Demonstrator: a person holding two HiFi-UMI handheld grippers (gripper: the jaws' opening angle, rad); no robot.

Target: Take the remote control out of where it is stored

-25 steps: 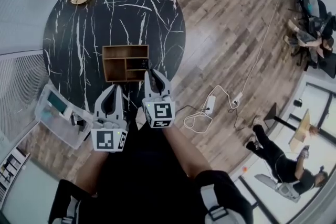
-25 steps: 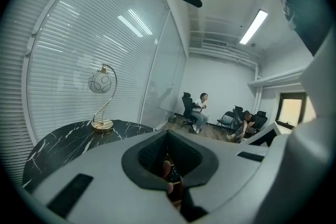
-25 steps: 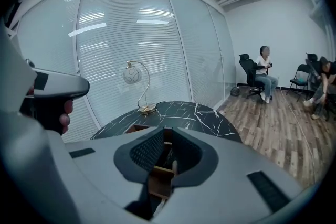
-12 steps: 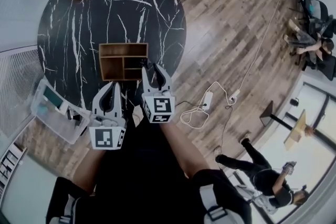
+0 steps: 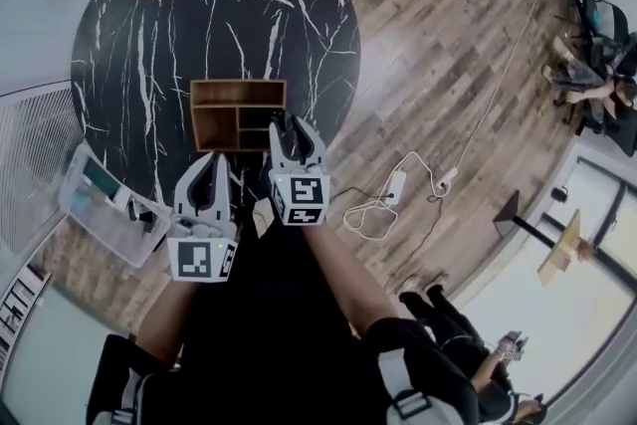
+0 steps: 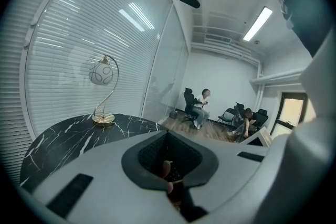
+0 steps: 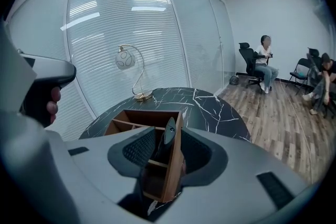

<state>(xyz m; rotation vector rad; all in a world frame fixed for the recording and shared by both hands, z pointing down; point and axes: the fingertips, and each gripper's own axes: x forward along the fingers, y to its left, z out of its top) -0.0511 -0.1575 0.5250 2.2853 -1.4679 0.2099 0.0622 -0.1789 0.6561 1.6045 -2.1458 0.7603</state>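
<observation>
Change: the right gripper (image 5: 289, 122) has just been opening its jaws. In the head view they were nearly together a second ago and now stand wide apart. They also sit lower over the open wooden desk organiser with small compartments (image 5: 237, 93).

Right gripper view:
- The jaws straddle the organiser's near right corner.
- Between them stands the slim dark remote control (image 7: 169, 131), upright in that corner compartment, leaning on the side wall with its top above the rim.
- The pads aren't pressing on it, so the gripper is released, not grasping.
- The organiser's side wall is also between the jaws (watch that; closing here could pinch wood along with the remote).

My read: this is the pre-grasp. The remote is still stored and nothing has been lifted. Next step is probably to line up on the exposed top end, close, then pull straight up.

The left gripper (image 5: 210, 159) is clenched on nothing. It hangs at the near edge of the round black marble-look table (image 5: 199, 5), just short of the organiser, so nothing braces the box.

Writing: none readable. The cubes on the grippers carry square black-and-white marker patterns only. No brand or button labels can be made out on the remote, which is too small and dark.
</observation>
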